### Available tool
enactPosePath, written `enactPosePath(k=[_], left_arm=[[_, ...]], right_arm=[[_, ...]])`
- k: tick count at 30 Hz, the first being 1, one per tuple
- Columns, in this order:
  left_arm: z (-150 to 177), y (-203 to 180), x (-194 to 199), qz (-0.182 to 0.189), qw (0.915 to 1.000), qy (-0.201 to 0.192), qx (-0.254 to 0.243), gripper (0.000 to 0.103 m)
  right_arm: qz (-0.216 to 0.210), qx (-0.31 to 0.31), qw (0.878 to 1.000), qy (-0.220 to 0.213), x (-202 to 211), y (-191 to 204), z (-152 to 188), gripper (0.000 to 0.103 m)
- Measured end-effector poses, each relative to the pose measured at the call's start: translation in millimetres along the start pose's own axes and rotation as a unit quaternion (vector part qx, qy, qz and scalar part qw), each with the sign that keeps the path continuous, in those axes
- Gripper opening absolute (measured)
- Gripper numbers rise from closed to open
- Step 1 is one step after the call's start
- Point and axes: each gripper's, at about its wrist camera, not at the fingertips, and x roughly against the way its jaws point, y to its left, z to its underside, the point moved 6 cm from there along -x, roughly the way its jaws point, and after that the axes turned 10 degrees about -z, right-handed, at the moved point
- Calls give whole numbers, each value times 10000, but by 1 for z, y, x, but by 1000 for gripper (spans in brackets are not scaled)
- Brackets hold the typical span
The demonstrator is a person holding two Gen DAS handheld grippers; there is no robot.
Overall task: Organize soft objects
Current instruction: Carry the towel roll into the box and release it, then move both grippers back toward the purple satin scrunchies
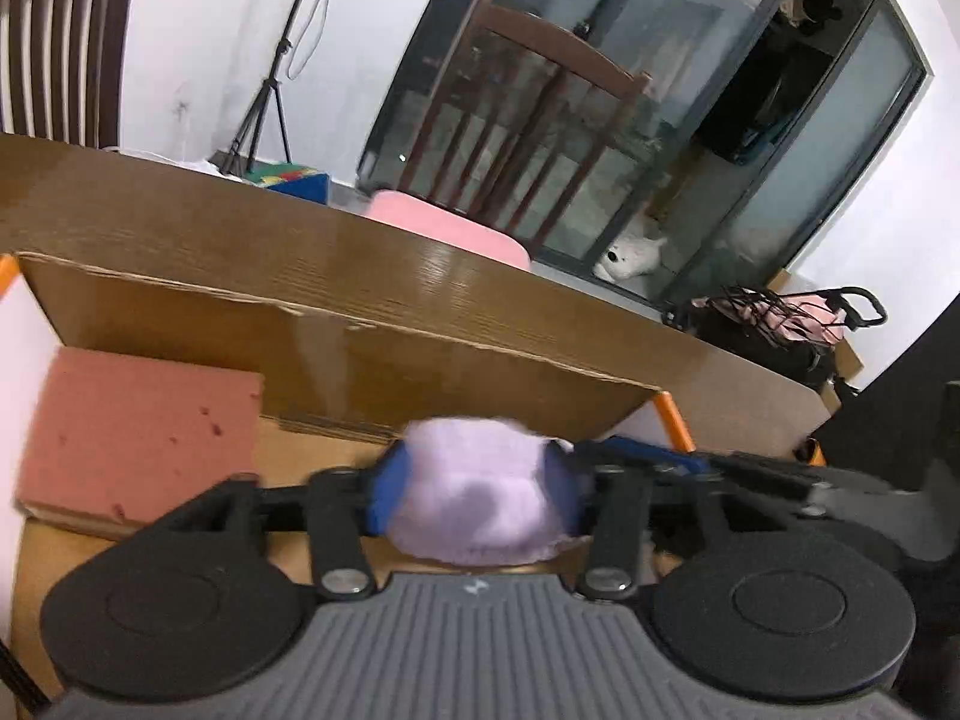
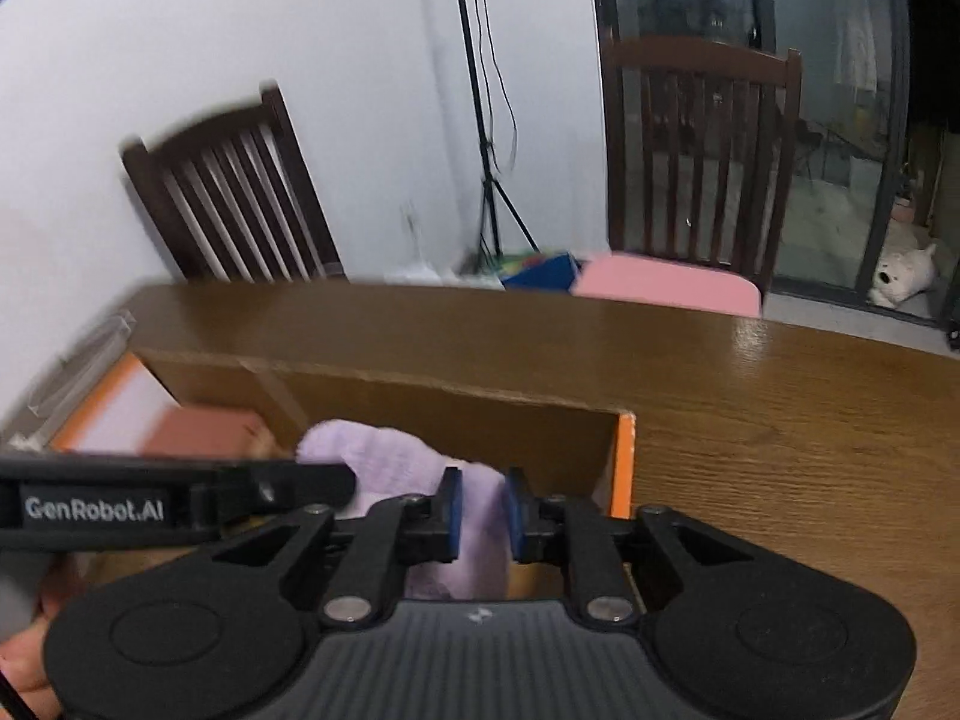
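Left wrist view shows the left gripper (image 1: 474, 495) with a lilac cloth (image 1: 480, 498) bunched between its blue pads (image 1: 384, 495); the jaws stand fairly wide and both pads touch the bundle, which fills the gap. The cloth's long axis is hard to tell here, since it shows as a rounded lump; in the right wrist view it runs from upper left, near the left gripper's arm (image 2: 180, 492), down to the lower right between the right gripper's (image 2: 483, 516) jaws. Those jaws are nearly closed and pinch a thin fold of the same cloth (image 2: 414, 468), so both grippers hold it at once.

The cloth is fluffy, pale purple and soft-edged, blurred in both views, with a darker shadow on its lower middle. It hangs over the open top of a cardboard box (image 1: 336, 324) with orange edging. A reddish-pink sponge block (image 1: 138, 438) lies flat in the box's left part, apart from the cloth.

The box sits on a glossy brown wooden table (image 2: 780, 420). Behind it stand two dark slatted chairs (image 2: 240, 198), one with a pink cushion (image 2: 666, 285), a tripod (image 2: 486, 180) against a white wall, and a glass sliding door with a white plush toy (image 2: 906, 279) on the floor beside it.
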Motion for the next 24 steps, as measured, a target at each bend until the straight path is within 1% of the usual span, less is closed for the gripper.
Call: enactPosePath(k=[1, 2, 3, 5, 8, 10, 11, 12, 13, 14, 16, 19, 22, 24], left_arm=[[1, 1, 4, 26, 10000, -1, -33, 55], [1, 2, 9, 43, 10000, -27, -55, 57], [0, 3, 15, 43, 9999, -106, -67, 61], [0, 2, 33, 36, 9994, -296, -202, 64], [2, -2, 65, -27, 9976, -559, -420, 66], [9, -4, 90, -57, 9958, -728, -557, 71], [17, -2, 107, -42, 9945, -844, -617, 76], [24, 0, 123, -20, 9929, -996, -650, 81], [35, 4, 141, 6, 9907, -1174, -681, 83], [43, 7, 153, 20, 9892, -1280, -716, 84], [61, 11, 175, -32, 9877, -1366, -763, 84], [88, 20, 206, -114, 9866, -1453, -738, 85], [115, 27, 233, -126, 9856, -1554, -652, 91], [132, 34, 248, -175, 9847, -1624, -609, 92]], right_arm=[[58, 95, 9999, -121, 4, 2, -1, 23], [136, 157, 9996, -201, 8, 3, -2, 32], [196, 196, 9992, -298, 14, 3, -4, 36], [131, 254, 9984, -493, 27, 9, -4, 37], [14, 277, 9974, -670, 45, 15, -4, 44], [0, 399, 9961, -781, 63, 25, 2, 47], [-27, 442, 9953, -860, 74, 31, 5, 48], [-74, 462, 9945, -940, 83, 35, 7, 54], [-149, 469, 9935, -1030, 94, 39, 14, 58], [-212, 473, 9927, -1090, 104, 44, 22, 65], [-299, 515, 9918, -1127, 122, 53, 39, 67], [-250, 603, 9914, -1136, 146, 68, 62, 67], [-339, 701, 9898, -1192, 174, 87, 88, 70], [-472, 695, 9885, -1255, 190, 98, 106, 76]])
